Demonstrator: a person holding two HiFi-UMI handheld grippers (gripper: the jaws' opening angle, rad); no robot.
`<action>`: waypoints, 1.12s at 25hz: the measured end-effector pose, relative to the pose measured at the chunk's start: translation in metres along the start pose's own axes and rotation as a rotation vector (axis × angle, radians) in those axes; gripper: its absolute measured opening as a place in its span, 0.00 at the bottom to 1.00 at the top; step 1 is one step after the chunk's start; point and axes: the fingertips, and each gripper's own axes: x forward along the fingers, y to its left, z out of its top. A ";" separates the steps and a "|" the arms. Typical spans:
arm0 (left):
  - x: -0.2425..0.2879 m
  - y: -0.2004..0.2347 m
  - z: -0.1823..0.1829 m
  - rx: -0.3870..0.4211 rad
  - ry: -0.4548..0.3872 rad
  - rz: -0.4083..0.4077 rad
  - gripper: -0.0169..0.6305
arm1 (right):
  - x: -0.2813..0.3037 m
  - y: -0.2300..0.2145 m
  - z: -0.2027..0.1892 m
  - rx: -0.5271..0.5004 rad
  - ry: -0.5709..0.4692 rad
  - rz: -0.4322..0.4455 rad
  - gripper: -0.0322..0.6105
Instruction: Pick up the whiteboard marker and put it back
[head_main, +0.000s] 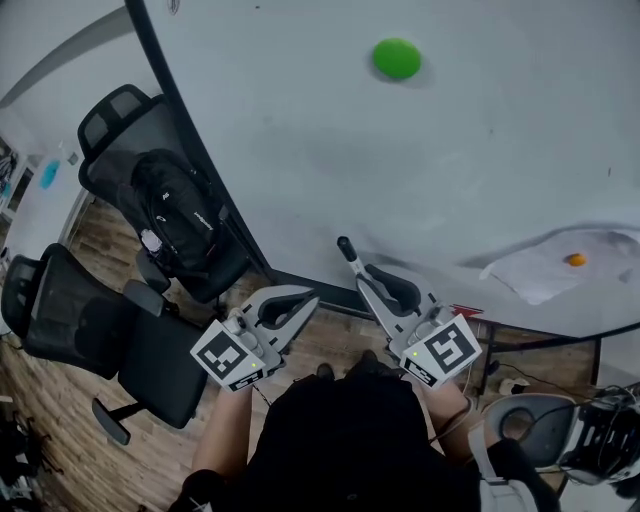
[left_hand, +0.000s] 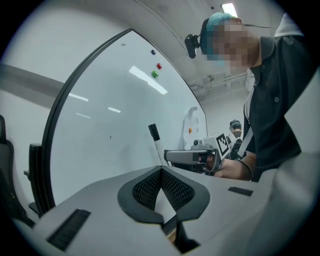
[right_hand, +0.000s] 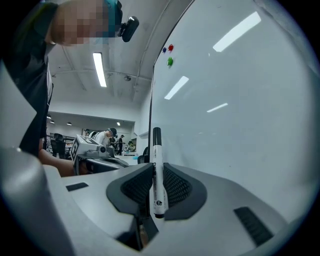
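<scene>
The whiteboard marker (right_hand: 157, 172), white with a black cap, stands upright between the jaws of my right gripper (right_hand: 157, 167), which is shut on it. In the head view the marker (head_main: 352, 258) juts from the right gripper (head_main: 368, 284), its black cap close to the whiteboard (head_main: 400, 160). My left gripper (head_main: 306, 298) hangs beside it on the left, slightly lower. Its jaws are shut, tips together, with nothing between them (left_hand: 161, 171). The left gripper view shows the marker (left_hand: 156, 142) held by the right gripper (left_hand: 172, 156) in front of the board.
A green magnet (head_main: 397, 58) sticks high on the board; a white cloth (head_main: 545, 270) under an orange magnet (head_main: 575, 260) hangs at the right. Black office chairs (head_main: 110, 340), one carrying a backpack (head_main: 180, 215), stand to the left. People are in the room behind.
</scene>
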 end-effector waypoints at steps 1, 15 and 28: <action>0.001 -0.001 0.001 -0.014 -0.014 -0.011 0.05 | -0.001 0.001 0.000 -0.005 -0.005 0.006 0.16; 0.020 0.002 -0.012 -0.093 -0.047 -0.057 0.05 | 0.003 0.000 -0.017 -0.085 0.059 0.027 0.16; -0.001 0.019 -0.066 -0.216 -0.029 0.052 0.05 | 0.013 0.011 -0.092 -0.313 0.321 0.046 0.16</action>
